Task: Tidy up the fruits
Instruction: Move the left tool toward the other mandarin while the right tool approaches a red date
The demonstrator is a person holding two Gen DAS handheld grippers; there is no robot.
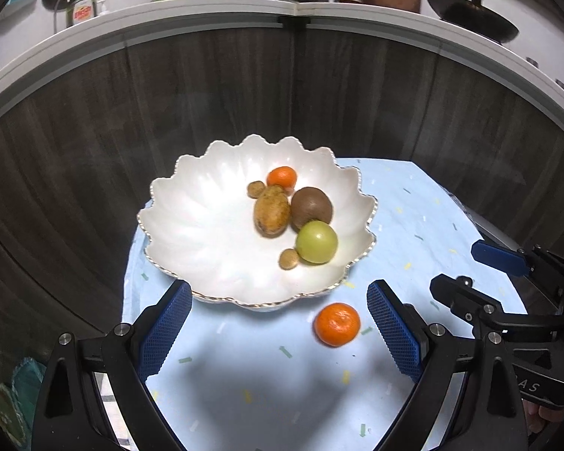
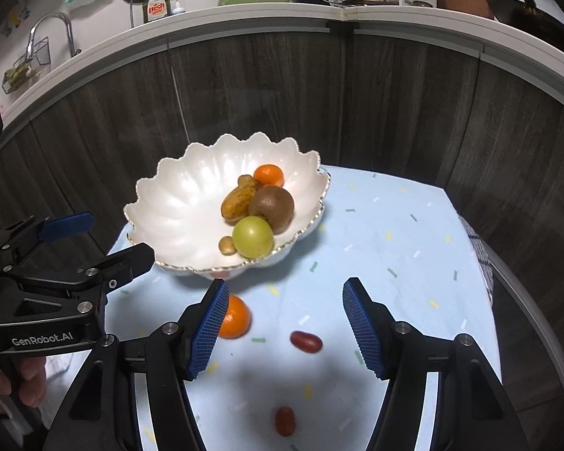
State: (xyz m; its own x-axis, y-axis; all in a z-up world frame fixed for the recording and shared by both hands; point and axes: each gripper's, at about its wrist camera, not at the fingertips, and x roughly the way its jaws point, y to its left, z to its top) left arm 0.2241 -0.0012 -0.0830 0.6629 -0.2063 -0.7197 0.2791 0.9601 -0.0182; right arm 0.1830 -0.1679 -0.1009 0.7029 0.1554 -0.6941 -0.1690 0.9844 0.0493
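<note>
Both tongs, left (image 1: 278, 323) and right (image 2: 282, 325), are held wide open and empty above the tabletop (image 2: 394, 225). The loose mandarin (image 1: 337, 324) lies at 6 o'clock of the scalloped bowl (image 1: 191, 203), just beside its rim. Being round, it is judged likely to roll off if nudged. The two red dates (image 2: 306, 341) lie apart; the nearer one's long axis runs 12-to-6, the farther one's roughly 10-to-4.

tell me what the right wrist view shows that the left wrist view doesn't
Only the right wrist view shows two small red fruits on the cloth and a faucet upper left. Only the left wrist view shows the left gripper open from behind. Both share the white bowl of fruit, the loose orange before it, and the blue cloth.
</note>
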